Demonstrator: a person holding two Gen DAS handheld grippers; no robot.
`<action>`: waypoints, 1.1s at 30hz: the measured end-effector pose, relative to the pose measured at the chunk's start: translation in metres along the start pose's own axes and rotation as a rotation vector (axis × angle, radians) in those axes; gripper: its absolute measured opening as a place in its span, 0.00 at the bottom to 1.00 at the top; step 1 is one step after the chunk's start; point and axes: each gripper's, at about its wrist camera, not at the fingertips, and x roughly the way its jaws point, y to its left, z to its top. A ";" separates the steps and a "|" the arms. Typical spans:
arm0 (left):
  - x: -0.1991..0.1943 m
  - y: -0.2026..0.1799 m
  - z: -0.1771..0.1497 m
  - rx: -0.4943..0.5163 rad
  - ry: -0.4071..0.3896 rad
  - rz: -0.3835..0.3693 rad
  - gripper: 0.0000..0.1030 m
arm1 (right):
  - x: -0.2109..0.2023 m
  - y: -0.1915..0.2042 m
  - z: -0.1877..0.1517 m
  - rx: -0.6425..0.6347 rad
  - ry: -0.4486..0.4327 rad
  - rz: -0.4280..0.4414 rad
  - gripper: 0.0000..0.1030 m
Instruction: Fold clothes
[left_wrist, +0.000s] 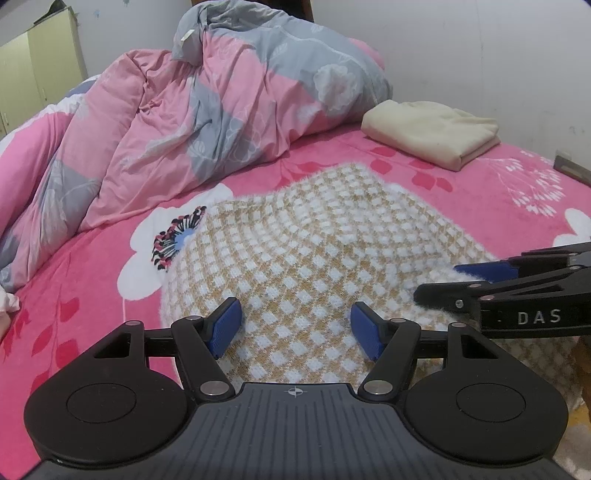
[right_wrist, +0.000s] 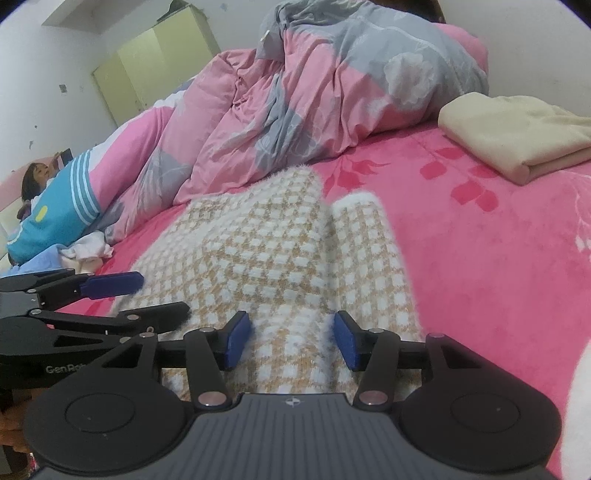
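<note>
Centre of both views: knit garment (left_wrist: 306, 258), tan-and-white small check with a fuzzy white edge. Beneath it: bed cover (left_wrist: 480, 206), bright pink with red leaf sprigs, white blossoms and one flower with a blue centre and dark petals at centre left of the left-wrist view. Upper centre: crumpled duvet (left_wrist: 207, 110), pale pink with grey patches and white floral print. Upper right: folded cloth (left_wrist: 432, 133), plain cream. Upper left: wardrobe (right_wrist: 155, 62), pale yellow-green. Left gripper (left_wrist: 295, 328) and right gripper (right_wrist: 293, 339): black bodies, blue pads.
</note>
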 end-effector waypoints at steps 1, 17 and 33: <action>0.000 -0.001 0.000 -0.001 0.001 0.002 0.64 | -0.001 -0.001 0.000 0.003 0.000 0.003 0.52; 0.000 0.000 -0.002 -0.003 0.000 0.016 0.64 | -0.021 -0.055 0.003 0.241 0.021 0.014 0.62; -0.001 -0.003 -0.007 -0.003 -0.032 0.022 0.64 | -0.011 -0.102 -0.013 0.552 0.017 0.262 0.83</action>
